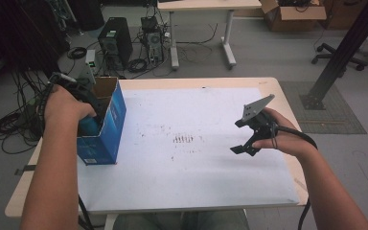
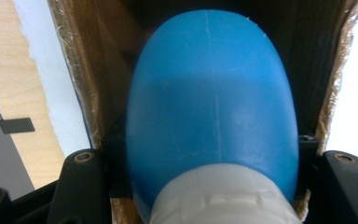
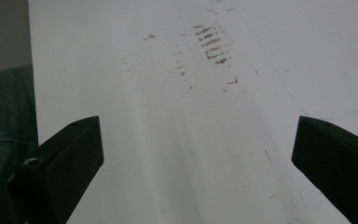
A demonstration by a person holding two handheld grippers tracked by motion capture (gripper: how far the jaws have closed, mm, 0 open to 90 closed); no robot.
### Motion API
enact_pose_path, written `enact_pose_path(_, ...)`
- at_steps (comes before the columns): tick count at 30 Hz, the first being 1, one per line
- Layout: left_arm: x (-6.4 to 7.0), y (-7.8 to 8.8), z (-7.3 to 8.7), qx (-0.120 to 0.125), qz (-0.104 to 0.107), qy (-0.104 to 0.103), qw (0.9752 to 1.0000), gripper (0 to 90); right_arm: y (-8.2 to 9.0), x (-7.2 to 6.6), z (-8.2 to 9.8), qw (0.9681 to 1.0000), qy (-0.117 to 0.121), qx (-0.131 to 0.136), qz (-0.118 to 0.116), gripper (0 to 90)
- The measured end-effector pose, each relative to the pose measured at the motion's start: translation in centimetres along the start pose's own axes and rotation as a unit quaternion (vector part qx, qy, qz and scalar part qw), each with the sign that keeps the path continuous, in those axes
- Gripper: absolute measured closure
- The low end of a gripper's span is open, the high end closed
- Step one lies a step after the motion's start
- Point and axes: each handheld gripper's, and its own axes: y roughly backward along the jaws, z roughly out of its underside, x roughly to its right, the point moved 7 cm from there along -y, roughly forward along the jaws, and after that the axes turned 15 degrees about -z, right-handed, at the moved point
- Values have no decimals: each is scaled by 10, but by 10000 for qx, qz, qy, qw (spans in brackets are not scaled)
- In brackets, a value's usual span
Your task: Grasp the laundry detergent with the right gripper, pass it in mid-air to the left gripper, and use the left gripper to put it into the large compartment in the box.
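An open blue cardboard box (image 1: 109,125) stands at the left edge of the table. My left gripper (image 1: 85,120) reaches down into it from above. In the left gripper view the jaws press both sides of a blue plastic bottle (image 2: 212,93) with a white cap (image 2: 223,196). The bottle sits between the box's brown inner walls (image 2: 93,84). My right gripper (image 1: 242,136) hangs over the right part of the white sheet (image 1: 196,172). Its jaws are wide apart and open, with nothing between them (image 3: 198,135).
Brown scuff marks (image 1: 183,139) (image 3: 212,42) stain the middle of the sheet. The wooden table edge (image 1: 282,96) borders it. Beyond the table, computer towers (image 1: 115,40), cables, a second table (image 1: 201,5), a cardboard box (image 1: 292,14), a chair base and a black post (image 1: 340,52) stand on the floor.
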Motion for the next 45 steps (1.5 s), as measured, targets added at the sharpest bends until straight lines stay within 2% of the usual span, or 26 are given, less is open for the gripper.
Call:
enact_pose_path(16,3,-12,0,-23,21,-79,10000,382,3,-2,1,10000,-24,65,13,23)
enact_pose_path(25,3,-19,1,-8,58,-113,9999,382,2,-2,2,10000,-20,14,25,23)
enact_pose_path(30,1,-20,1,25,105,-91,9999,382,3,-3,0,10000,-5,28,31,23)
enact_pose_path(38,3,-21,1,101,48,-115,9999,380,4,-4,0,10000,8,46,39,23)
enact_pose_path(45,6,-21,2,59,67,-119,9999,378,6,-4,3,10000,-24,54,59,23)
